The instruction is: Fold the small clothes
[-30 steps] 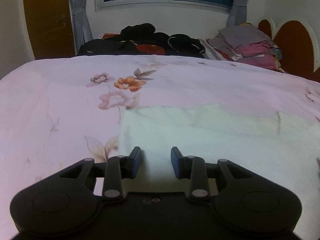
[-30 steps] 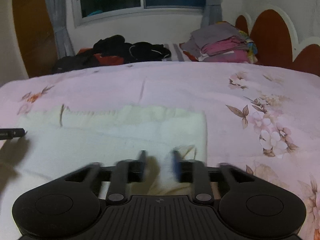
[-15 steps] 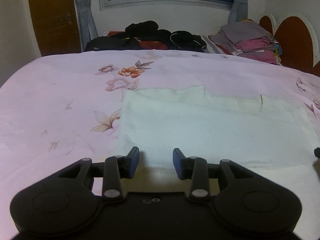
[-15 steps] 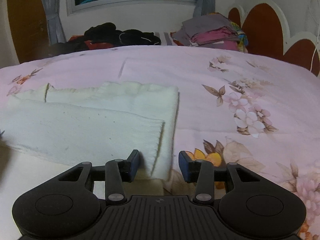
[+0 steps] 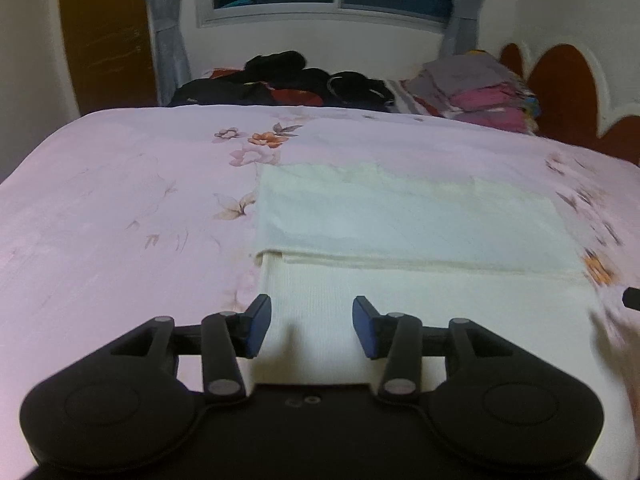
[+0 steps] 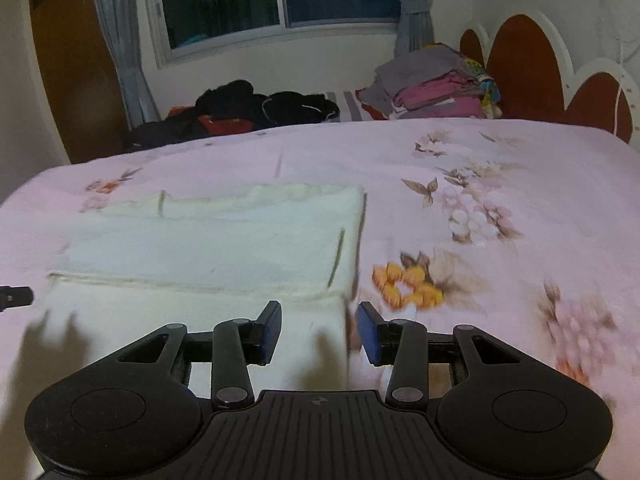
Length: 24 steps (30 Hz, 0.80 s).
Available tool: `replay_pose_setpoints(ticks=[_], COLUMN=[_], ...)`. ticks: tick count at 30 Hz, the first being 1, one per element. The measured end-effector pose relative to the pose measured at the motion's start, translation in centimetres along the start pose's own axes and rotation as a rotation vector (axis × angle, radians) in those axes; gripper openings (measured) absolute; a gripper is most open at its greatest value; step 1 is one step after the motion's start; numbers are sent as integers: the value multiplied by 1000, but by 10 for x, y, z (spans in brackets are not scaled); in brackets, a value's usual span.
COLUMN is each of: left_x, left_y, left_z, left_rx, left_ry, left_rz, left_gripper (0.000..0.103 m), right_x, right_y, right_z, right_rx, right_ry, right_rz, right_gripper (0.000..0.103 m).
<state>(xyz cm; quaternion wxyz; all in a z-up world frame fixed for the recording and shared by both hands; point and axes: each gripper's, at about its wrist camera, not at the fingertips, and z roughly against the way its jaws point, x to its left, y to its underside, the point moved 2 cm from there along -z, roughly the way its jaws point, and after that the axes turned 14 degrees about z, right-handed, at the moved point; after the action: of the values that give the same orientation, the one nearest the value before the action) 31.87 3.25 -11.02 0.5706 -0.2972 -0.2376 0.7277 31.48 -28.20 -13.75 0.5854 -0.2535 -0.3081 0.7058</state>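
A cream cloth lies on the pink floral bedsheet, its far half folded over as a flat upper layer with a near edge running across. My left gripper hovers over the cloth's near left part. Its jaws are opening and grip nothing. In the right wrist view the same cloth fills the left. My right gripper hangs open above its near right edge, pads apart from the fabric. Each gripper's tip shows at the other view's edge: the right gripper and the left gripper.
At the bed's far side lie a heap of dark clothes and a stack of folded grey and pink garments. Behind it are a red scalloped headboard, a window with curtains and a brown door.
Both grippers have drawn back towards the near edge and risen, so more of the cloth shows. The folded upper layer now lies flat. The left jaws stand wider.
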Motion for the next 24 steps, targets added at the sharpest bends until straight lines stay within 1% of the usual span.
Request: replay_pose_setpoints(ticks=[4,8,13,17,24], left_x=[19,33,43,50,58], left_y=[24,47,70,87,108], left_z=[25,45,63,75,85], left_rx=[29,58,70,82,115], left_ry=[34,45,48,55,65], left_rz=[-8,-22,-34,-43,-37], left_gripper=[48,49,52,53,55], right_x=[18,39,55,59,53], right_y=[26,54,80,100,127], right_z=[34,59,86,101,120], right_rx=[10,37,54,75,115], right_ry=[-12,-5,1,17,46], right_rz=[-9,-10,-21,-26,-39], right_gripper=[42,42,42,42,42])
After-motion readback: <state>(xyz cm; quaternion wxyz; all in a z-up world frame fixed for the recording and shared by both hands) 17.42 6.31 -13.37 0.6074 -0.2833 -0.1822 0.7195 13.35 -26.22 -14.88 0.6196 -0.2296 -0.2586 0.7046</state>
